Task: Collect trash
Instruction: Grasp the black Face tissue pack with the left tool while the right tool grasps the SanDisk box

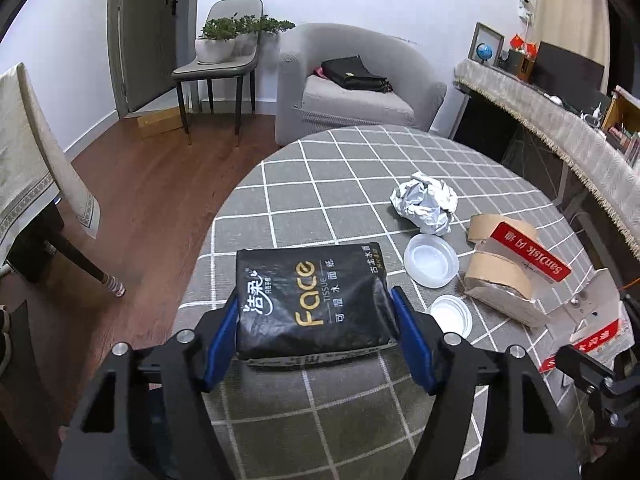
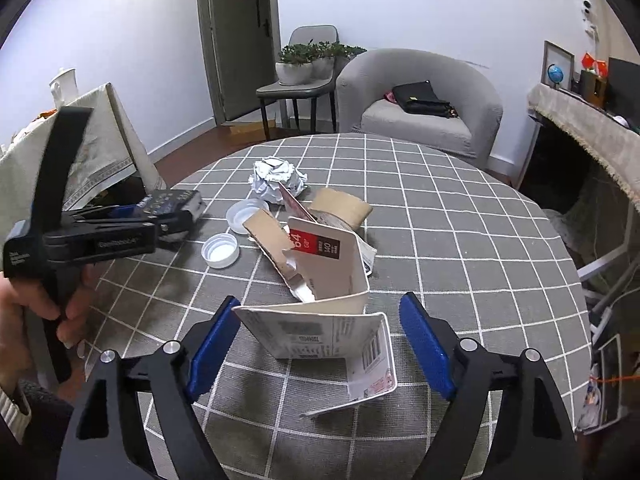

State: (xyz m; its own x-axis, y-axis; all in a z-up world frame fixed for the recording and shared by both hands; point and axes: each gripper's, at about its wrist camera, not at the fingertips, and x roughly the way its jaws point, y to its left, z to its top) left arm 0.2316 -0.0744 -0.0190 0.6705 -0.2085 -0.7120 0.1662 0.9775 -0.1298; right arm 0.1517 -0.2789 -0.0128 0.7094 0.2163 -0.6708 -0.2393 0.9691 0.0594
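Left gripper (image 1: 314, 336) grips a black "Face" tissue pack (image 1: 310, 300), blue pads pressed against both short sides; the pack's far edge points to 12 o'clock and its underside rests on or just above the grey checked tablecloth (image 1: 320, 184); contact with the cloth cannot be told. Right gripper (image 2: 320, 340) is spread wide, both pads apart from the white card packaging (image 2: 340, 332) that stands between them; nothing is held on that side.

Near to far in the right wrist view: folded white card with printed labels just ahead of the fingers; behind it, at 12 o'clock, a torn red-and-white SanDisk box (image 2: 320, 256) leaning on a roll of brown tape (image 2: 340, 210). At 10 o'clock, a small white bottle cap (image 2: 221, 251), then a clear plastic lid (image 2: 244, 216). Farther, at 11 o'clock, a crumpled ball of foil or paper (image 2: 276, 178). Beyond the table: grey armchair (image 2: 420, 104) with a black bag on the seat.

Step in hand, as judged: pack secured on the left, card about to be taken on the right. No bin or bag for the trash shows in either view.

Next move likely calls for narrowing the right fingers onto the standing card wall. The card is thin and folded, so it may buckle or slide; a squeeze low on the fold looks safer.
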